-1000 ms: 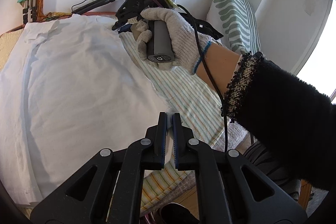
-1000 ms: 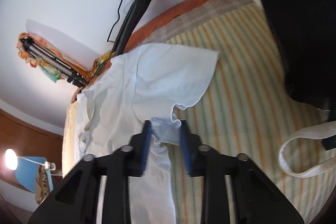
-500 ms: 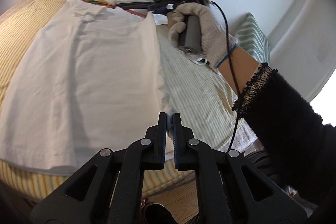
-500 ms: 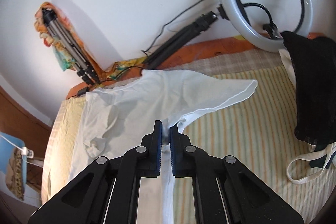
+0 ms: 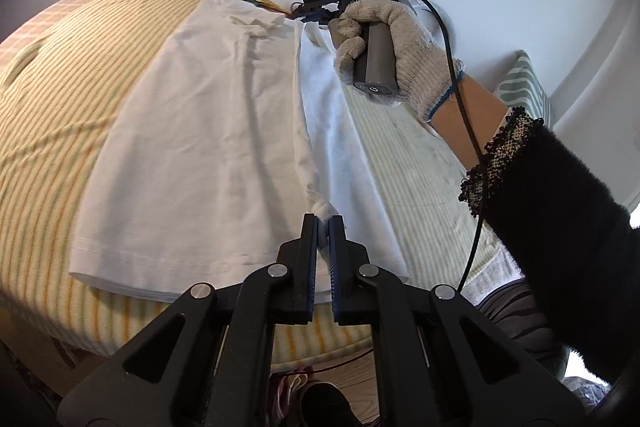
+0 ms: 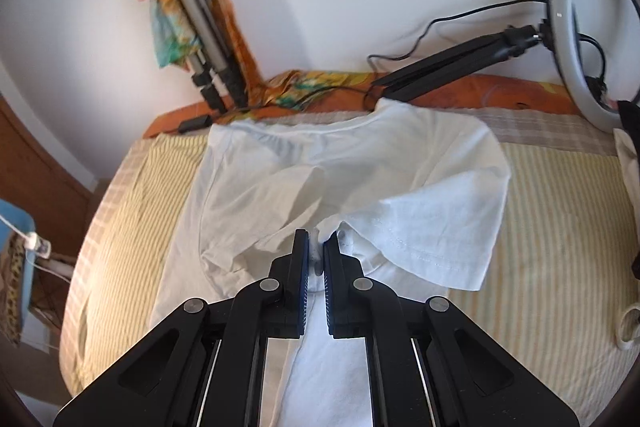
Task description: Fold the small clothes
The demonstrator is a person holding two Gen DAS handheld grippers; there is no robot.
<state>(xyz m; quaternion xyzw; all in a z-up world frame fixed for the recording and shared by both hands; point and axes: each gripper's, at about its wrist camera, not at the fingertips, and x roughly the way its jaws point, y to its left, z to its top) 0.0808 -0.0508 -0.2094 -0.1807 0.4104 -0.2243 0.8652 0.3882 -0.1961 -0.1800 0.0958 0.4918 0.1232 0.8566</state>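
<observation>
A white T-shirt [image 5: 200, 147] lies spread on a striped bed cover [image 5: 64, 75]. My left gripper [image 5: 323, 223] is shut on the shirt's right side edge near the hem and lifts it over the body. My right gripper [image 6: 316, 243] is shut on the same edge by the armpit; the short sleeve [image 6: 436, 227] hangs to its right. The shirt [image 6: 280, 179] reaches its collar at the far edge. In the left wrist view the gloved hand holds the right gripper's handle [image 5: 372, 55] above the far end of the shirt.
A ring light [image 6: 588, 27] on a black arm and a folded tripod [image 6: 200, 27] lean at the wall behind the bed. A black garment [image 6: 632, 123] and white strap lie at the right. A patterned pillow [image 5: 524, 87] sits beyond the arm. The bed's near edge drops to a wooden floor.
The right gripper closed on the shirt's edge by the sleeve a second ago. Both grippers have lifted the right side edge and carried it left over the shirt's body.
</observation>
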